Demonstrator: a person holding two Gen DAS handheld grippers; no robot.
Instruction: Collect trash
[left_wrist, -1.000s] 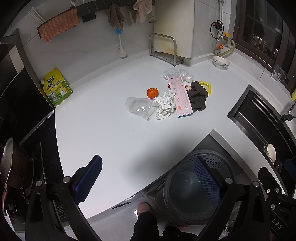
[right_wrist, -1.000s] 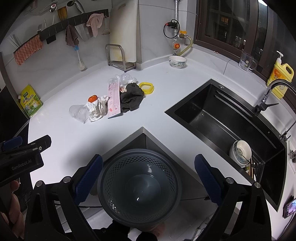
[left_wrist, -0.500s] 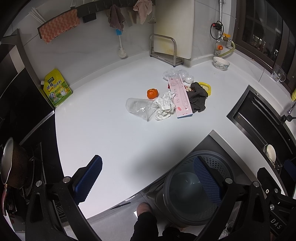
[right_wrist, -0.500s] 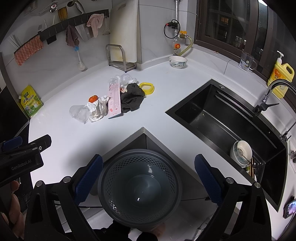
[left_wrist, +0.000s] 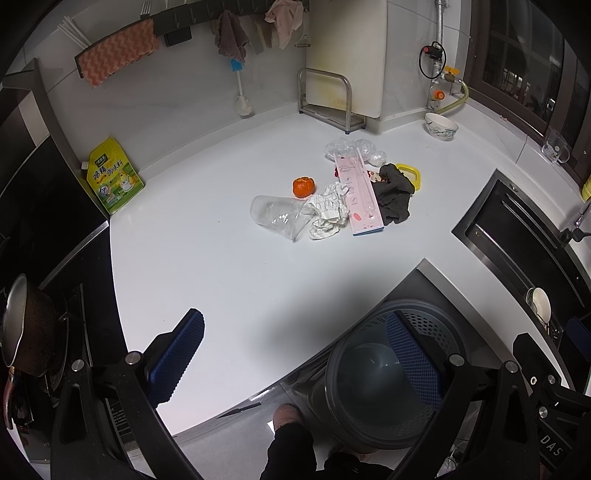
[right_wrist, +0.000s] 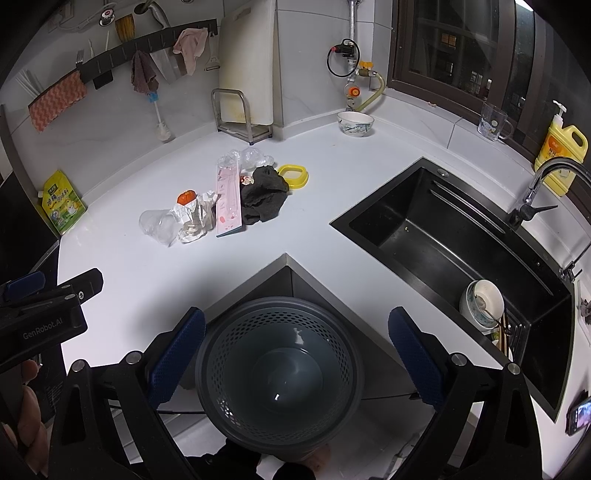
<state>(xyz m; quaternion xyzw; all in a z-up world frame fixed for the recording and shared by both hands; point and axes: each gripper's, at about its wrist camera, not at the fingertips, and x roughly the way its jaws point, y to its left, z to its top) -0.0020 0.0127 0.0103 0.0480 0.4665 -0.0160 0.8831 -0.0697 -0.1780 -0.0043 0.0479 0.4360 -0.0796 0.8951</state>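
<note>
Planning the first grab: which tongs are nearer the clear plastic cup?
Left. The left tongs hang over the counter edge on the cup's side; the right tongs hang above the trash basket, farther off. Both are open.

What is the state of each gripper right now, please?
Left gripper: open, holding nothing, above the counter edge.
Right gripper: open, holding nothing, above the bin.

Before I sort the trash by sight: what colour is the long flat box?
Pink, clearest in the left wrist view: long flat box.
</note>
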